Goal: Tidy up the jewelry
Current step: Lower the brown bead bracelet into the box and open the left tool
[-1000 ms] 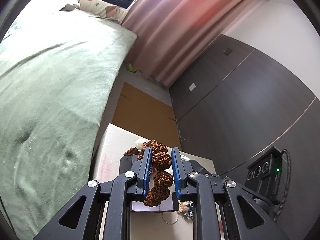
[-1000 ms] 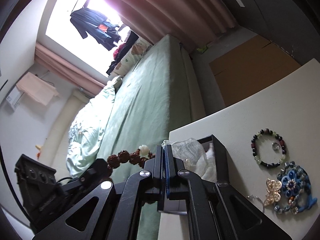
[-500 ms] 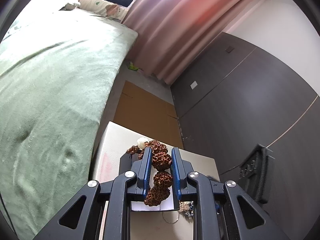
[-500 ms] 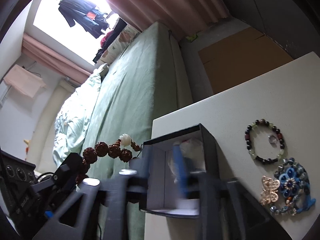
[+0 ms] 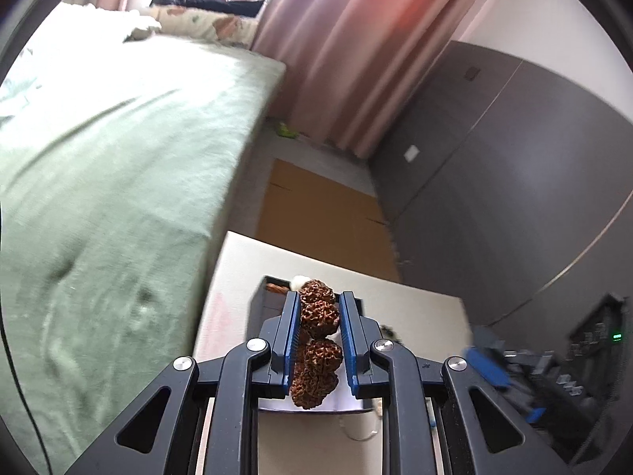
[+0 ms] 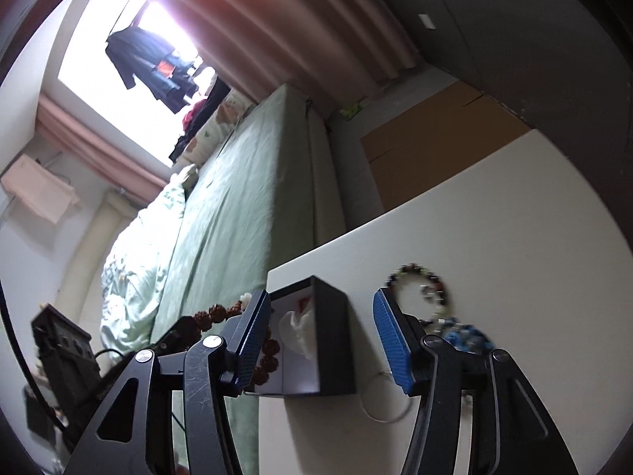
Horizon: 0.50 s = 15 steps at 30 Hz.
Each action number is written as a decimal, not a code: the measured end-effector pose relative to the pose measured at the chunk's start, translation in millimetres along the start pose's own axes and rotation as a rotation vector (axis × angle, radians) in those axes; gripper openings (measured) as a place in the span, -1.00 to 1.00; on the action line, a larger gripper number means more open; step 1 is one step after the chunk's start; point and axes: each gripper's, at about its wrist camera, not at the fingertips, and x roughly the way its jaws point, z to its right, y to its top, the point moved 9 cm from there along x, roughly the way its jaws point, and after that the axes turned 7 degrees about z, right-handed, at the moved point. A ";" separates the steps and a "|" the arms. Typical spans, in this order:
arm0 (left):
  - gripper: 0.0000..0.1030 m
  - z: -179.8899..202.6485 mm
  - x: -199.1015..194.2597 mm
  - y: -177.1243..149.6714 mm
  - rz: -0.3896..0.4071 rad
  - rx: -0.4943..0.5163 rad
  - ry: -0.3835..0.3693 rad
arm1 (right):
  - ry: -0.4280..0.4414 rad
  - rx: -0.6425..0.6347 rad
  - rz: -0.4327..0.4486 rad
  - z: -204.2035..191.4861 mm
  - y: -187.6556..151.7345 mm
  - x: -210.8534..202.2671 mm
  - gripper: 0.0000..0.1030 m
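Bracelet point(image 5: 318, 340) of knobbly brown beads sits pinched between the left gripper's point(image 5: 316, 350) fingers, right above the black box point(image 6: 316, 340). Right gripper point(image 6: 322, 342) fingers are spreading, empty, straddling that box. Lower it first, then release gently so the beads coil inside.

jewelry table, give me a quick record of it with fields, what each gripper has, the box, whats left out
left gripper: shut on the brown bead string, held over the black box
right gripper: jaws opening, nothing gripped, the box's wall between them
black box: open, white inside, on the table at its edge by the bed
box contents: crumpled white wrapping
loose on table: beaded bracelet, blue ornament, thin wire ring
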 end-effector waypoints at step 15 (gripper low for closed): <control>-0.52 40.1 61.1 -49.5 -0.134 -0.046 -0.012 | -0.024 0.098 0.034 40.9 23.5 -31.5 0.07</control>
